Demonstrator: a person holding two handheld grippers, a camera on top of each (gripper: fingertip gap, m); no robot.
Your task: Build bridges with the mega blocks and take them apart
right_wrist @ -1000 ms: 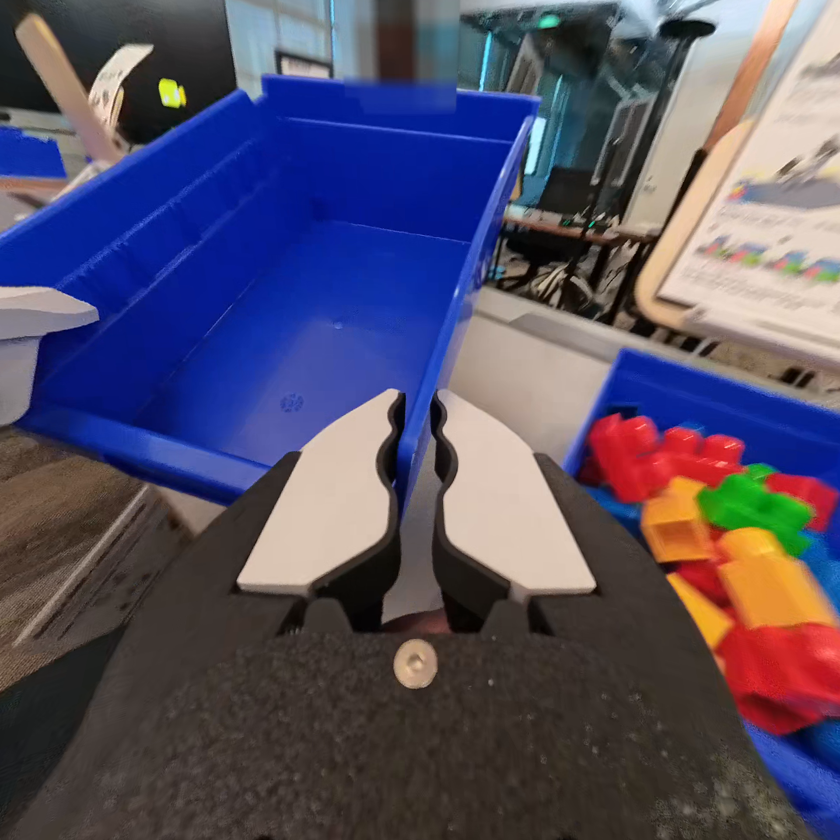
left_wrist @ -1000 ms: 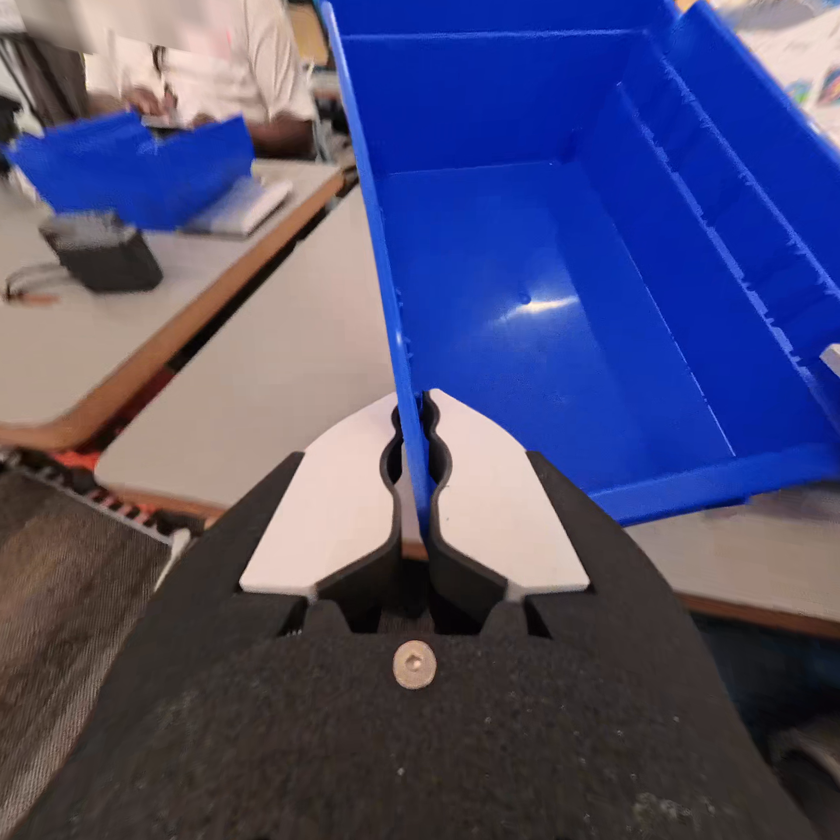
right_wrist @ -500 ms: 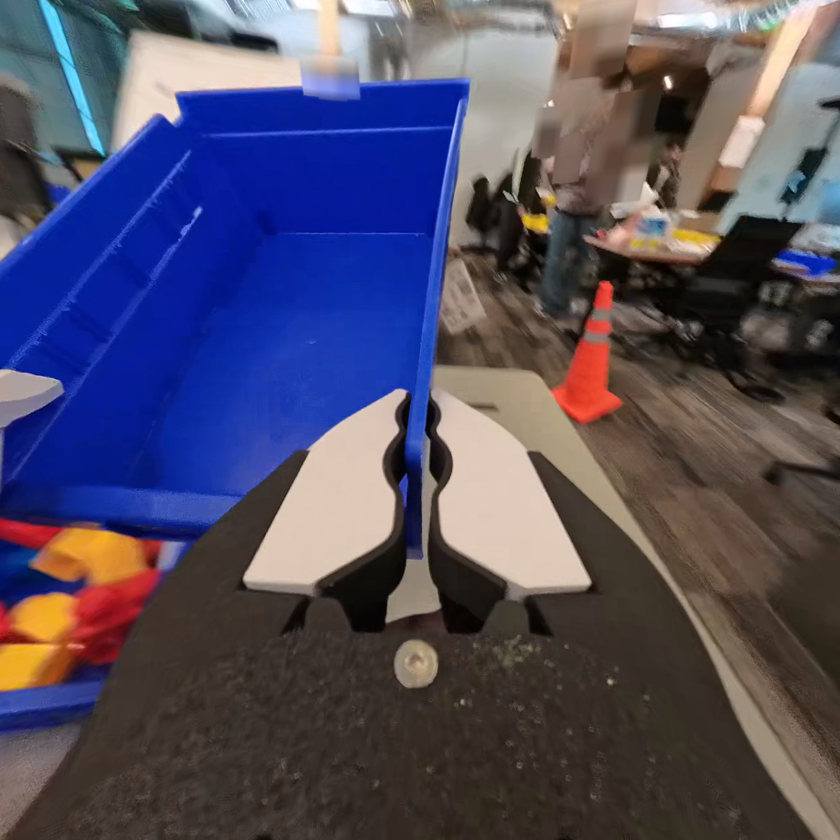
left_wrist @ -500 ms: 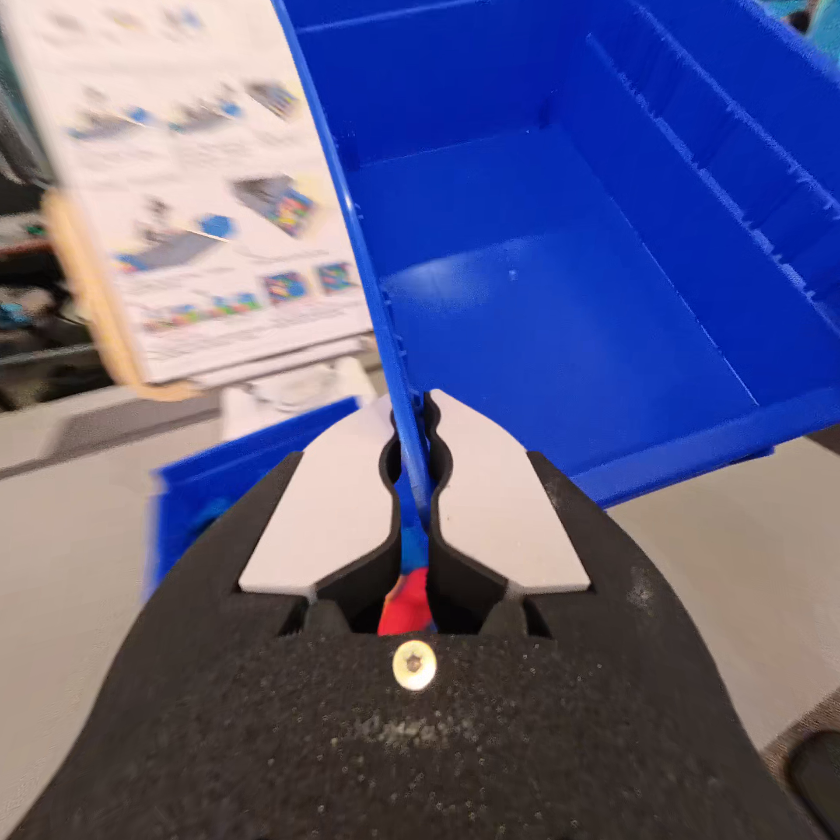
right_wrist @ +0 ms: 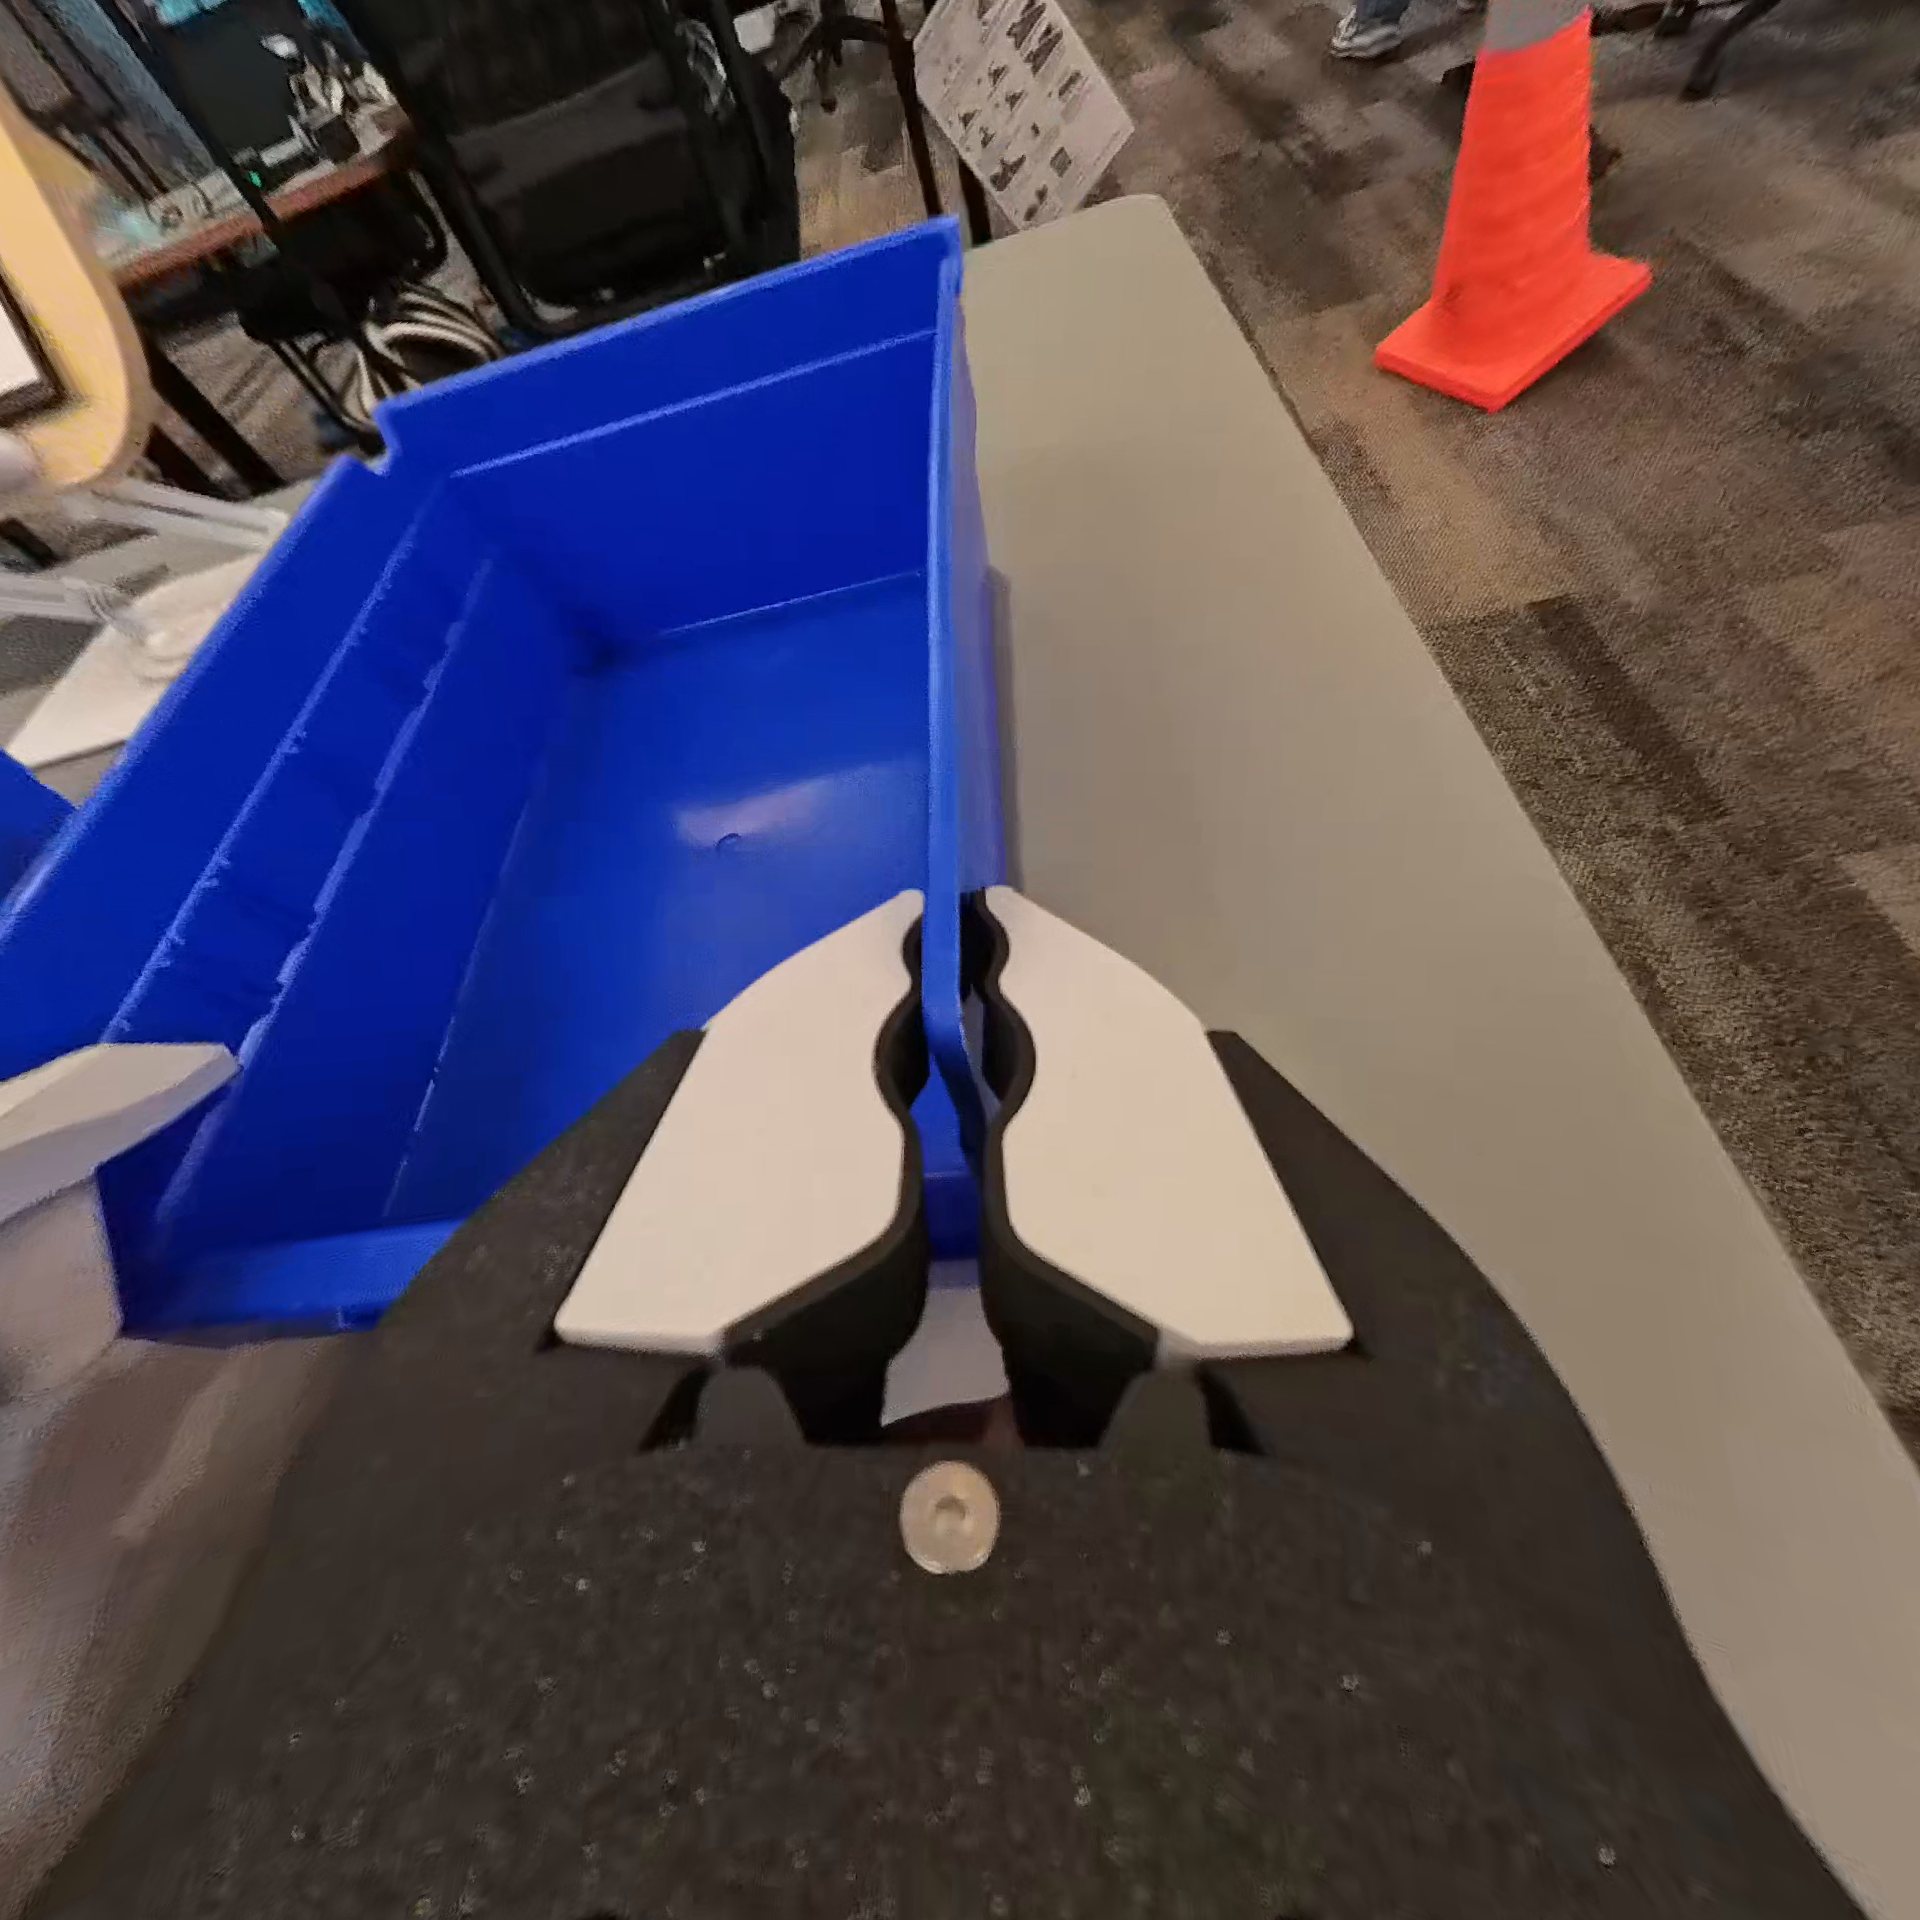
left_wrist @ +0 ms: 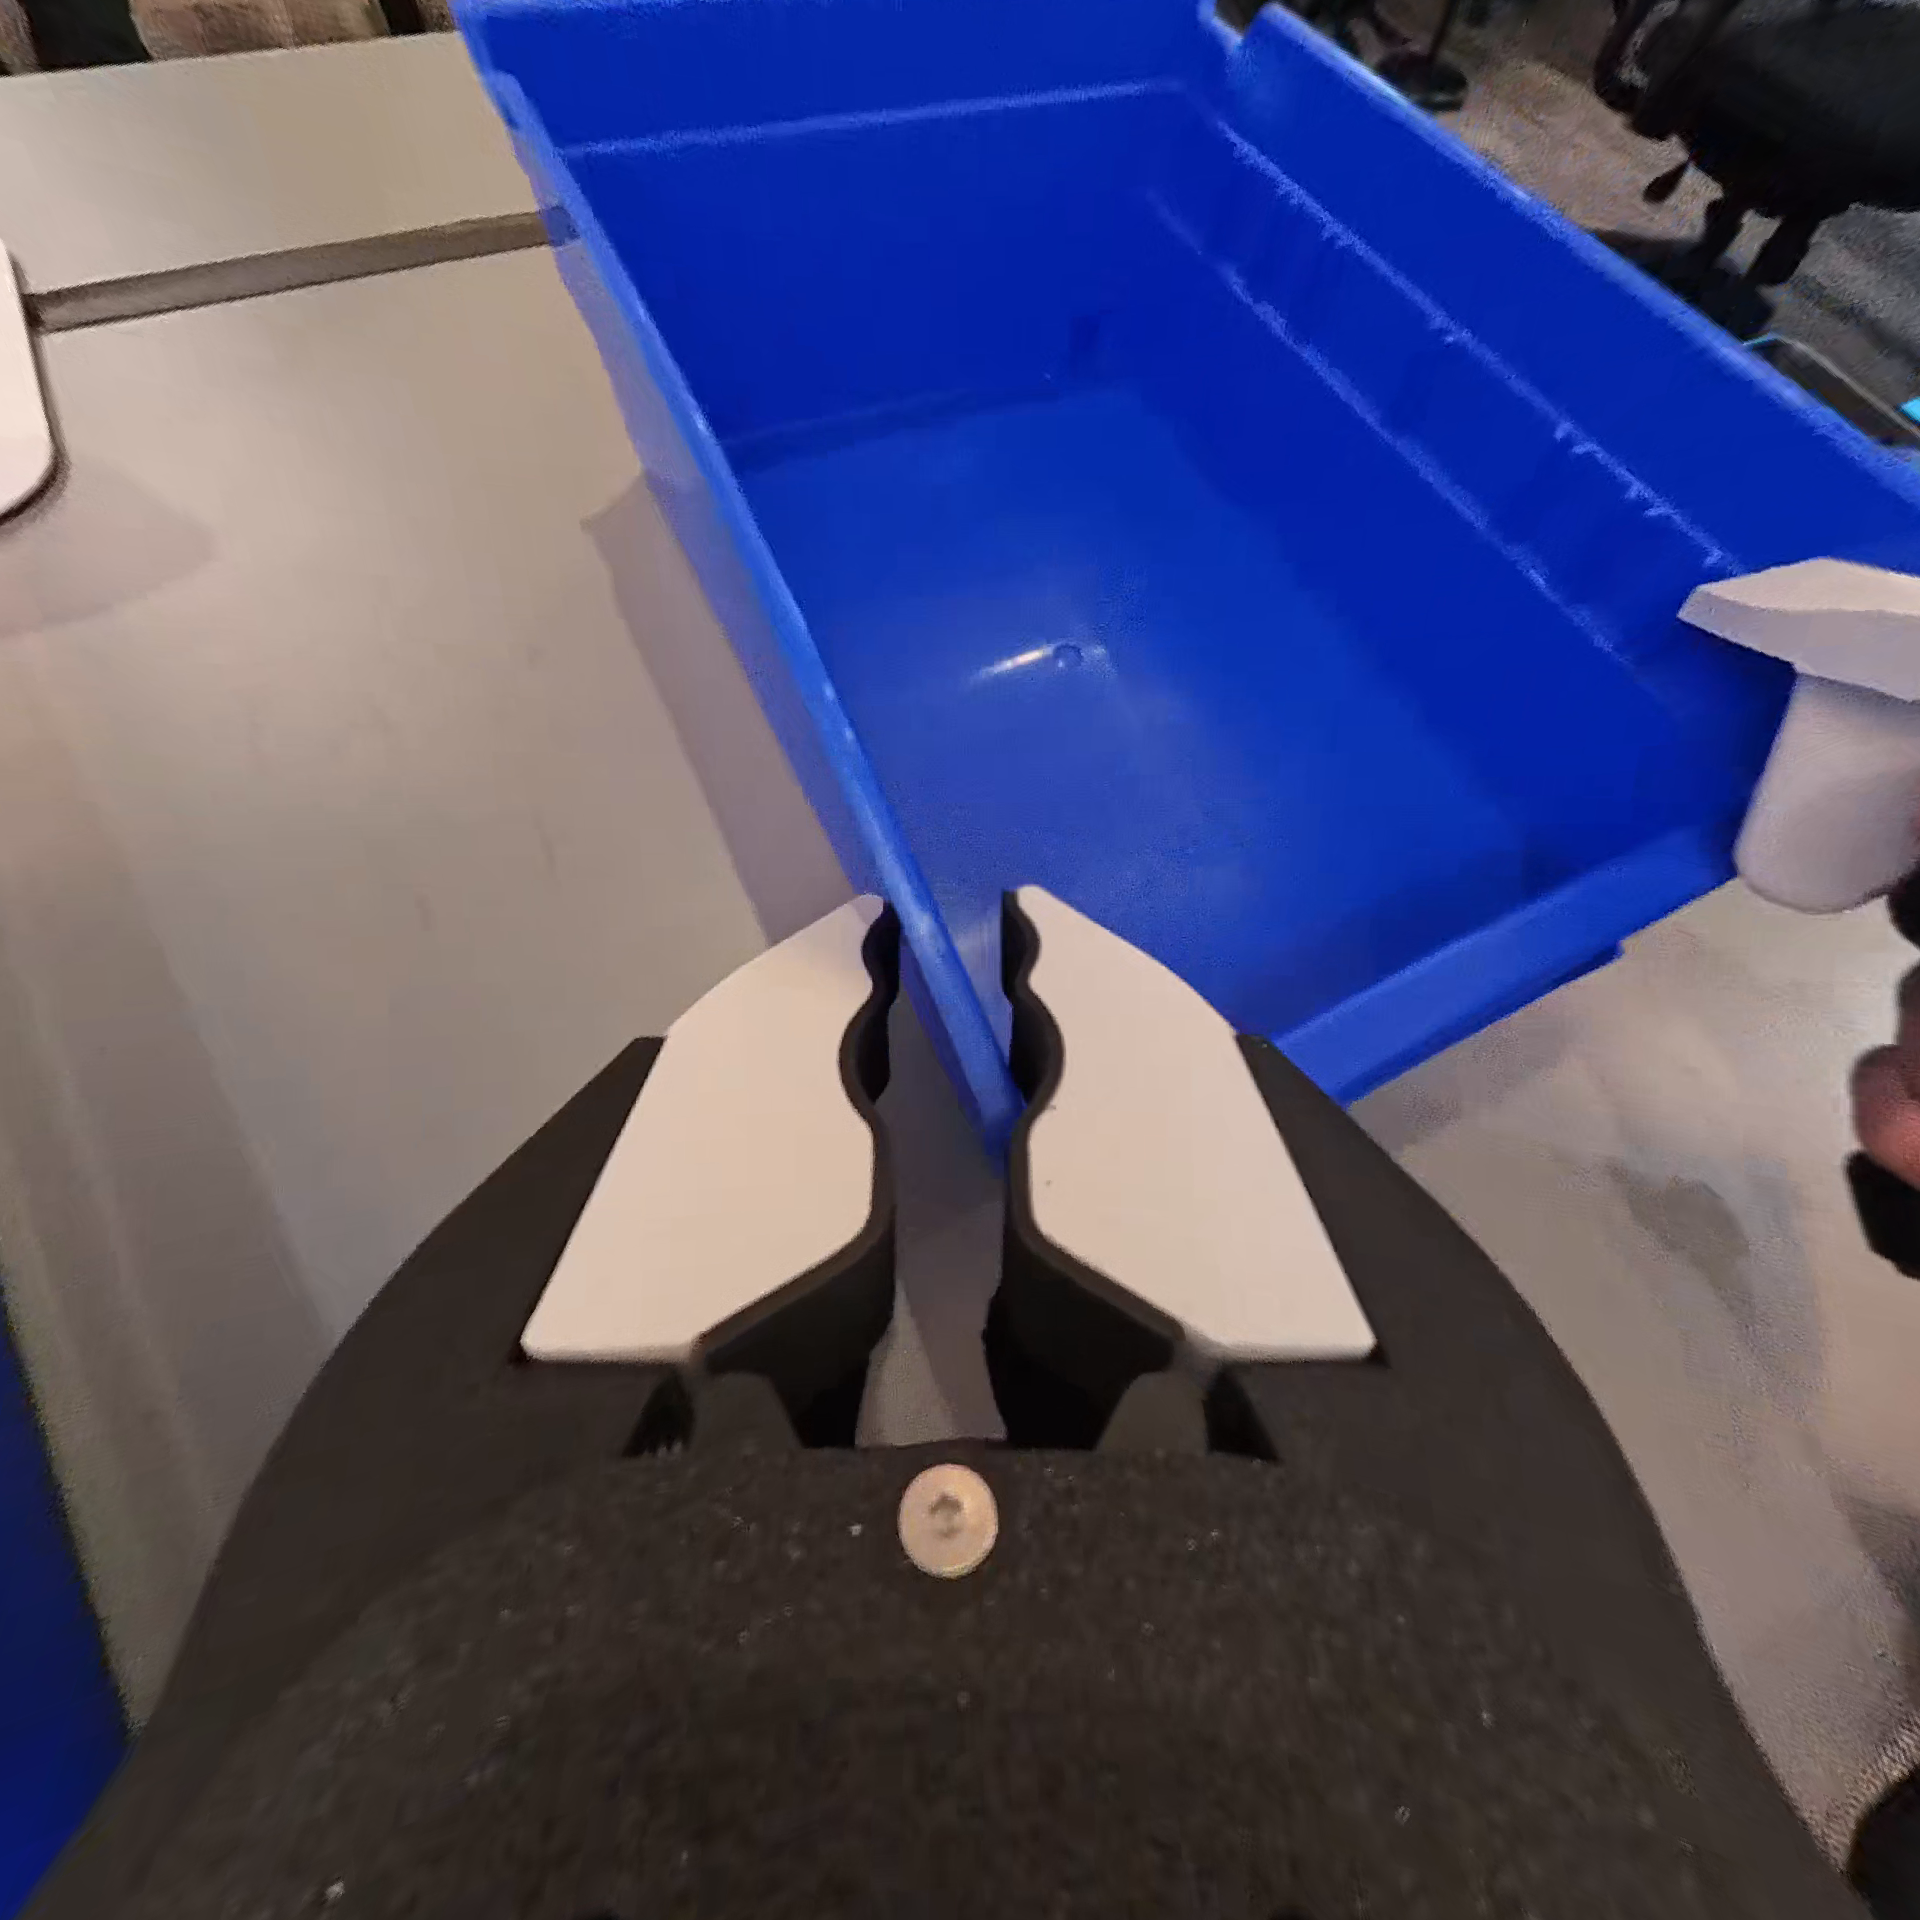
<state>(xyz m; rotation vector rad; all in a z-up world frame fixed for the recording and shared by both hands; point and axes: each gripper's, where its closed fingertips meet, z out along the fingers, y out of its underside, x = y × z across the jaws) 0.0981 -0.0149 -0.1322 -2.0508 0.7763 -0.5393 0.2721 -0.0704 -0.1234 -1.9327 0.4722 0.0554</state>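
Currently both grippers straddle opposite long walls of the empty blue bin [left_wrist: 1195,644], presumably so it stays level while set on the grey bench [left_wrist: 312,675]. Left hand-held gripper [left_wrist: 940,914], lower centre of its frame: jaws parted a little, wall touching only the right pad, so a loose hold or releasing. Right hand-held gripper [right_wrist: 951,909]: jaws pinched tight on the wall. No mega blocks visible in either view. Orange cone [right_wrist: 1517,208] upper right, on the floor.

I see a grey bench [left_wrist: 312,831] filling the left of the left wrist frame; a blue bin [left_wrist: 1195,571] sits on it at centre and upper right.
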